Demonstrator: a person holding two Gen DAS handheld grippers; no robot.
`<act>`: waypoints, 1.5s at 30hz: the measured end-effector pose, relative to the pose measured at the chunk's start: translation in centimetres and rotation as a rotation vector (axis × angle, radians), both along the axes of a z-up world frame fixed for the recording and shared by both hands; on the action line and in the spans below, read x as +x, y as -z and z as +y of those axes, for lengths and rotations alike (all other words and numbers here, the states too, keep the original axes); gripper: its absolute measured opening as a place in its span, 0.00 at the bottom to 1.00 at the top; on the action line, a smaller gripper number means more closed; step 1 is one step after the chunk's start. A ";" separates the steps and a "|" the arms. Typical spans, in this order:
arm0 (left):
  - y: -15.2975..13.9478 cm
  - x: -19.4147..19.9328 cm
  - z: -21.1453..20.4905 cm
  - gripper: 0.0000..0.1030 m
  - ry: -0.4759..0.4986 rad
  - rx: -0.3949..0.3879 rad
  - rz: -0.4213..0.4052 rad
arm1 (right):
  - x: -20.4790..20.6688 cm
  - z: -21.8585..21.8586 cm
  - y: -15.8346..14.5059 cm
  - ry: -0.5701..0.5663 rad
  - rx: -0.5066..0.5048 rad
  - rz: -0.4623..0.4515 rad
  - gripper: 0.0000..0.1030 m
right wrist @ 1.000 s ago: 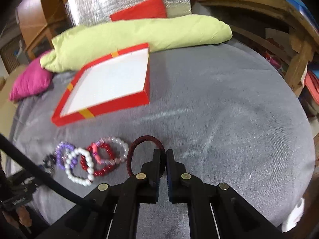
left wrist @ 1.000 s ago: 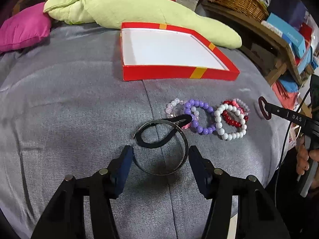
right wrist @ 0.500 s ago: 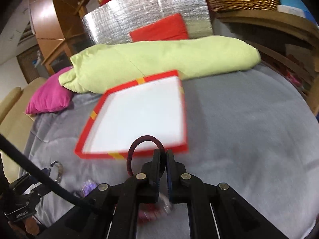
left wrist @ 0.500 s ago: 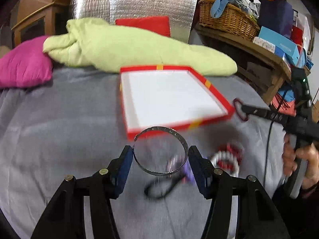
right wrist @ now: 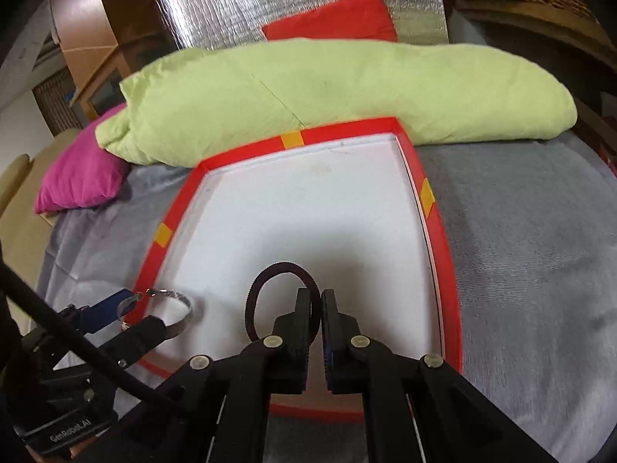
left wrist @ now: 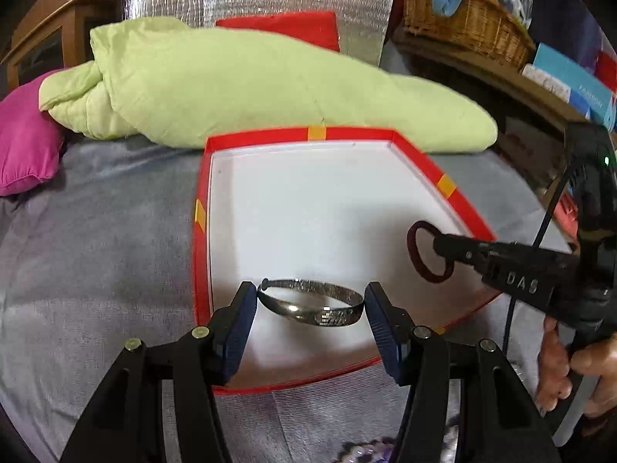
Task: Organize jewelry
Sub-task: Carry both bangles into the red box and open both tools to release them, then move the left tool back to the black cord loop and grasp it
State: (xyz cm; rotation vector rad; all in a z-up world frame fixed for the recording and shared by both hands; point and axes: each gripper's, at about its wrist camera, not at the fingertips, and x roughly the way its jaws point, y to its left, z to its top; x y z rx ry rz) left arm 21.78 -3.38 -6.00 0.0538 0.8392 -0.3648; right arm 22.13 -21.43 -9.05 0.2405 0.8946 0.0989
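My left gripper [left wrist: 310,303] is shut on a silver bangle [left wrist: 312,306], held by its two sides over the near left part of the red box [left wrist: 200,254] with a white floor. My right gripper [right wrist: 315,301] is shut on a dark red hair band [right wrist: 270,281], held over the near middle of the same box [right wrist: 443,254]. The right gripper and its band [left wrist: 422,250] show at the right of the left wrist view. The left gripper with the bangle [right wrist: 171,301] shows at the lower left of the right wrist view.
The box sits on a grey cloth [left wrist: 96,254]. A light green quilt [left wrist: 250,88] lies right behind the box, with a pink cushion [left wrist: 23,150] at far left. Purple beads [left wrist: 366,449] peek out at the bottom edge. A wicker basket [left wrist: 462,27] stands on a wooden shelf at back right.
Both grippers lifted their pieces off the cloth and moved forward over the red box. The beaded bracelets have dropped out of view behind them.
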 end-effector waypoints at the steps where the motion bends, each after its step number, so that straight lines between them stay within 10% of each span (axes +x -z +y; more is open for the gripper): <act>1: 0.3 0.1 -0.1 0.58 0.000 0.011 0.003 | 0.0 -0.1 0.1 0.001 0.003 0.007 0.07; 6: 0.7 -0.3 -1.0 0.58 0.013 0.053 0.008 | 0.2 -0.1 0.5 -0.005 -0.002 0.047 0.08; 12: 0.2 -2.1 -1.5 0.60 0.017 0.144 -0.024 | -1.3 -1.1 -0.9 0.039 0.022 0.007 0.42; 45: -0.8 -4.0 2.1 0.60 -0.112 0.209 -0.036 | -4.1 -1.3 -2.7 0.028 0.042 -0.035 0.42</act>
